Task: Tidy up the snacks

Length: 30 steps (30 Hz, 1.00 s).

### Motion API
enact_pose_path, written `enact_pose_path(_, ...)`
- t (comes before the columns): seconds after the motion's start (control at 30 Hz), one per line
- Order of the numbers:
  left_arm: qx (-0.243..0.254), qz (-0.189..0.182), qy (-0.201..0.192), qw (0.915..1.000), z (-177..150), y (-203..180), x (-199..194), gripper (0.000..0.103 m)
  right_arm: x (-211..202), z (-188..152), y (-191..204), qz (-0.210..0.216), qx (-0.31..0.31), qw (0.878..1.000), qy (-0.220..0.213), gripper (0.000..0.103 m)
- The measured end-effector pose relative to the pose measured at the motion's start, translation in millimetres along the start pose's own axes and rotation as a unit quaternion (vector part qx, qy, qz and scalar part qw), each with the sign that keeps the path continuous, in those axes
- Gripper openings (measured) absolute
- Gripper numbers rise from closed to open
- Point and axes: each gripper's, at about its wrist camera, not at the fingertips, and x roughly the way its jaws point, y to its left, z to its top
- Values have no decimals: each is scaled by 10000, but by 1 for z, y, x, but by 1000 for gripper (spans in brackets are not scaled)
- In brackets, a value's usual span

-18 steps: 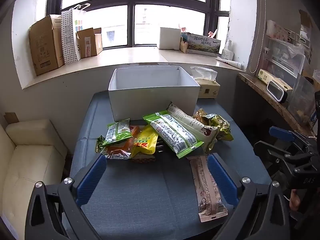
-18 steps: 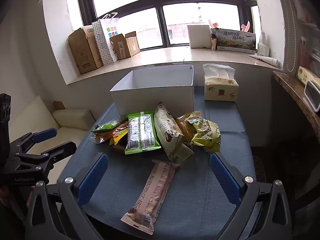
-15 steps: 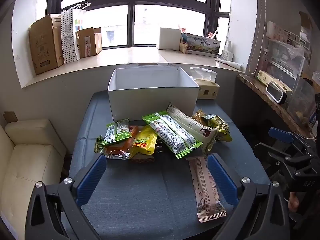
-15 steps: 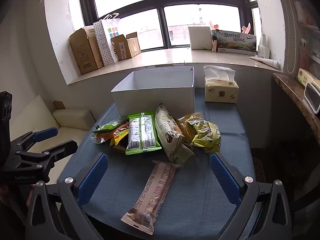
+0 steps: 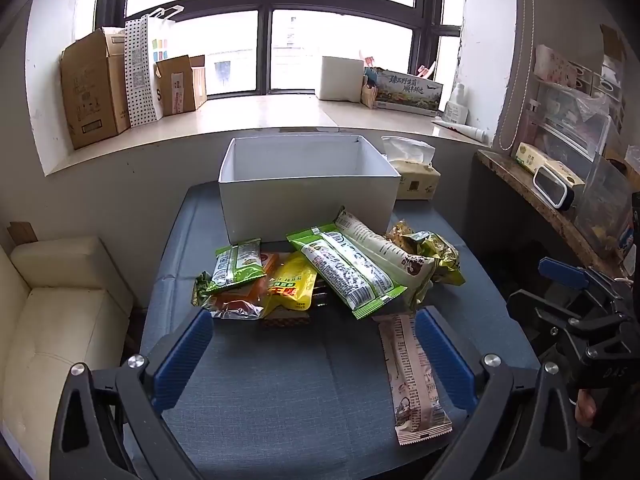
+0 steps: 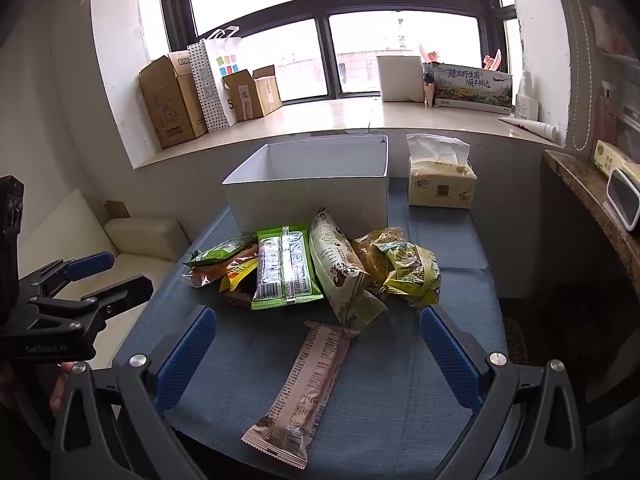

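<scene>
A heap of snack packets lies on the blue tablecloth (image 5: 280, 392) before an open white box (image 5: 308, 200): a green-edged packet (image 5: 348, 272), a yellow one (image 5: 290, 282), a beige bag (image 6: 336, 268) and a yellow-green bag (image 6: 408, 272). A long pink wrapper (image 6: 304, 384) lies apart, nearest me. My left gripper (image 5: 314, 354) hovers open above the cloth, short of the heap, holding nothing. My right gripper (image 6: 316, 354) is open too, its blue pads (image 6: 448, 356) either side of the pink wrapper but above it. The white box (image 6: 312, 192) looks empty as far as its inside shows.
A tissue pack (image 6: 440, 184) stands right of the box. Cardboard boxes (image 5: 94, 88) and a paper bag line the windowsill behind. A cream sofa (image 5: 52, 320) is left of the table, a wooden shelf (image 5: 552, 208) with a white device on the right.
Both views have shifted only slightly; the heap sits a touch lower and closer in the frames. Nothing was taken hold of or moved on the table.
</scene>
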Motion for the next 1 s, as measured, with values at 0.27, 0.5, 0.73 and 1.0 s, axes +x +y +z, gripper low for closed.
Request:
enact_pose_path(0.27, -10, -40, 4, 10000, 0, -1, 0, 103, 0, -1, 1, 26, 21, 10000, -16, 103)
enact_pose_path(0.5, -2, -42, 14, 10000, 0, -1, 1, 103, 0, -1, 1, 27, 9, 10000, -46, 103)
enact_pose_path(0.73, -5, -54, 0, 10000, 0, -1, 0, 103, -2, -1, 3, -33, -44, 10000, -74, 103)
enact_pose_path(1.0, 17, -70, -19, 10000, -1, -3, -1, 103, -2, -2, 3, -46, -34, 9999, -108, 103)
